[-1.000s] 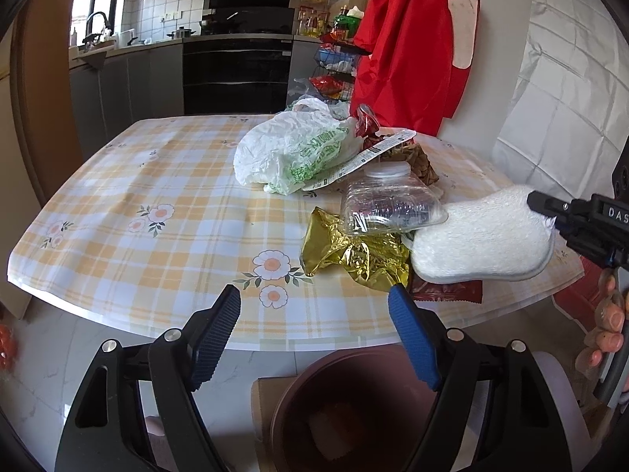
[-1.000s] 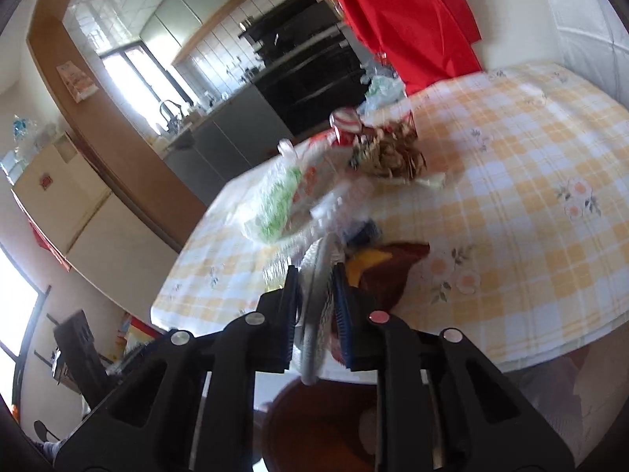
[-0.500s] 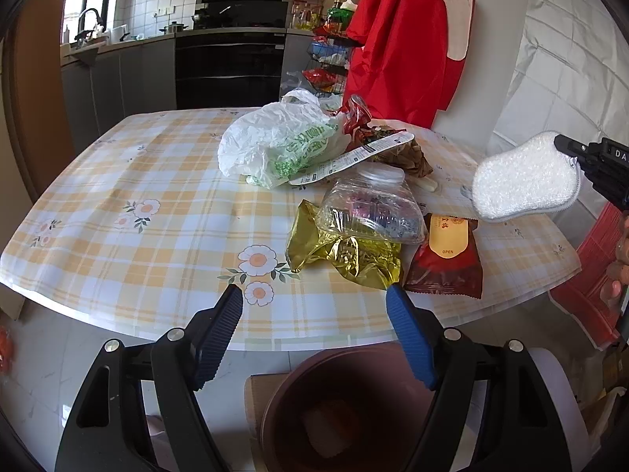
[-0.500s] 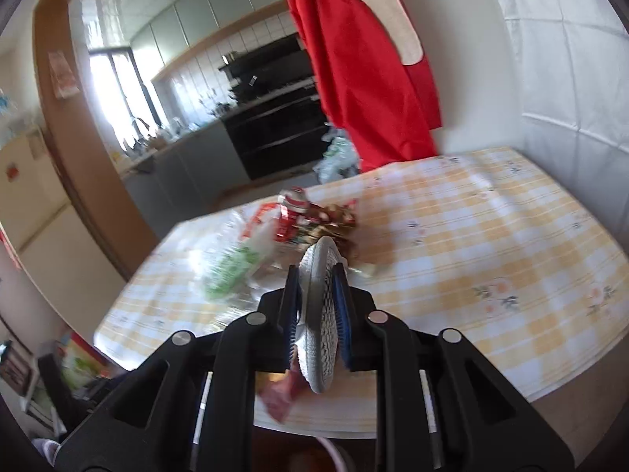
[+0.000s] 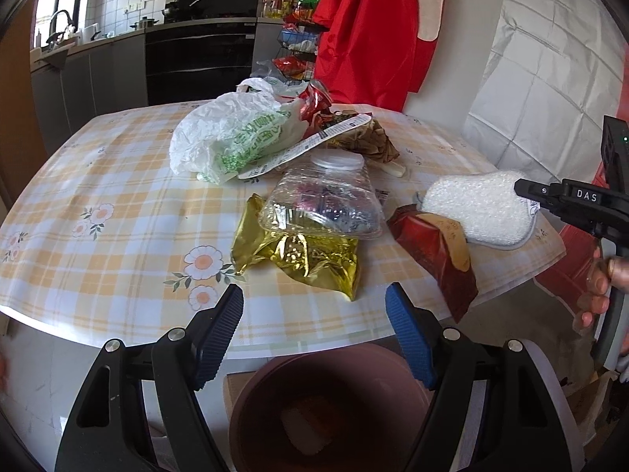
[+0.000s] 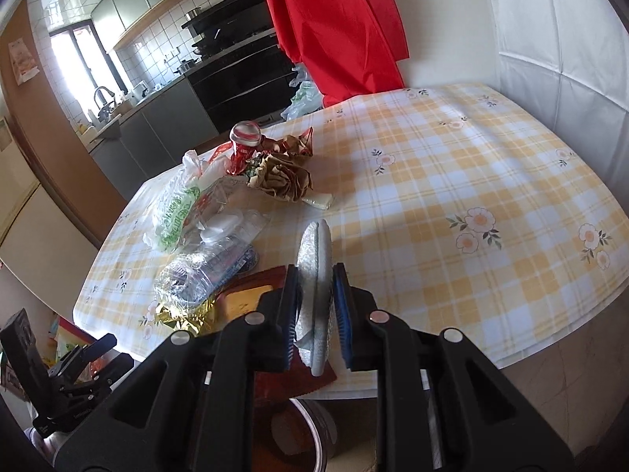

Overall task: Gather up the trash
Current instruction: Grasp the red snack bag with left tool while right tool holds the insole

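My right gripper point(image 6: 316, 314) is shut on a white sponge point(image 6: 314, 267), also seen in the left wrist view point(image 5: 479, 206). The sponge rests against a dark red packet point(image 5: 436, 251) that hangs over the table's front edge. My left gripper point(image 5: 314, 322) is open and empty, below the table edge and above a brown bin point(image 5: 330, 409). A gold foil wrapper point(image 5: 298, 255), a clear plastic container point(image 5: 322, 204) and a white plastic bag point(image 5: 232, 137) lie on the table.
The table has a yellow checked cloth point(image 5: 118, 204). Crumpled brown wrappers point(image 6: 283, 177) and a red can point(image 6: 245, 137) lie at the back of the pile. A red cloth point(image 5: 369, 27) hangs behind. Kitchen counters point(image 5: 98, 67) stand beyond.
My right gripper has brought the sponge down from mid-air onto the red packet. The packet has shifted toward the table edge and now overhangs it. My left gripper has stayed open.
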Motion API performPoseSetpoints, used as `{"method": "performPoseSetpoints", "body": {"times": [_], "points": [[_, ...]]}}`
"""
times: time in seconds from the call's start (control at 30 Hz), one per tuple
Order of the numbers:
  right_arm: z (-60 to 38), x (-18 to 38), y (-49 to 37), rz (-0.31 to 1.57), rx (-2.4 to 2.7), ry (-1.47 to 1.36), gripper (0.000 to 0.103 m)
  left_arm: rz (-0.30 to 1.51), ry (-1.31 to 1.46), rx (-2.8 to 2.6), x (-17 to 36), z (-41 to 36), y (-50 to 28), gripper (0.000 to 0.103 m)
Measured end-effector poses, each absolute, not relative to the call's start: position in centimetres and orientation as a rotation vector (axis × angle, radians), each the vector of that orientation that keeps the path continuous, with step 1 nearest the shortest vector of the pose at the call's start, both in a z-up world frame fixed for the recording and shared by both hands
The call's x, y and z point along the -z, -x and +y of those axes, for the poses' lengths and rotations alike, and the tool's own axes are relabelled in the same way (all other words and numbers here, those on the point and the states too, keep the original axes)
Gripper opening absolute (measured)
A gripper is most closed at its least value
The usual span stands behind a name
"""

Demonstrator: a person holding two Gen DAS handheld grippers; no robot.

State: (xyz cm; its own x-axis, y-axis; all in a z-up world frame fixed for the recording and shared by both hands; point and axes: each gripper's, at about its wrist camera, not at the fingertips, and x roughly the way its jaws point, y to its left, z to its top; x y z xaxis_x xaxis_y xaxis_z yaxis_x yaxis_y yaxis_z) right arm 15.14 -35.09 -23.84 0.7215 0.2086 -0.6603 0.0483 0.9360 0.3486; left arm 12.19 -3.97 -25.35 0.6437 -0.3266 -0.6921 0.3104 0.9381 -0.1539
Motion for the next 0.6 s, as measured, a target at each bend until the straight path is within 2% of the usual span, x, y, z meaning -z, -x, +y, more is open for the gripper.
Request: {"method": "performPoseSetpoints", "body": {"times": [0.47,0.6], "points": [[-37.4,25.4,-13.2,0.768,-0.077,-0.374,0.021,0.93,0.039,0.507,27.6,-13.8,-15.6,0.074],[-38.3,25.9,-12.7,0.771,-0.074,-0.394,0.021,0.991,0.171,0.479,28.2,-14.5,-17.2,0.08]]}}
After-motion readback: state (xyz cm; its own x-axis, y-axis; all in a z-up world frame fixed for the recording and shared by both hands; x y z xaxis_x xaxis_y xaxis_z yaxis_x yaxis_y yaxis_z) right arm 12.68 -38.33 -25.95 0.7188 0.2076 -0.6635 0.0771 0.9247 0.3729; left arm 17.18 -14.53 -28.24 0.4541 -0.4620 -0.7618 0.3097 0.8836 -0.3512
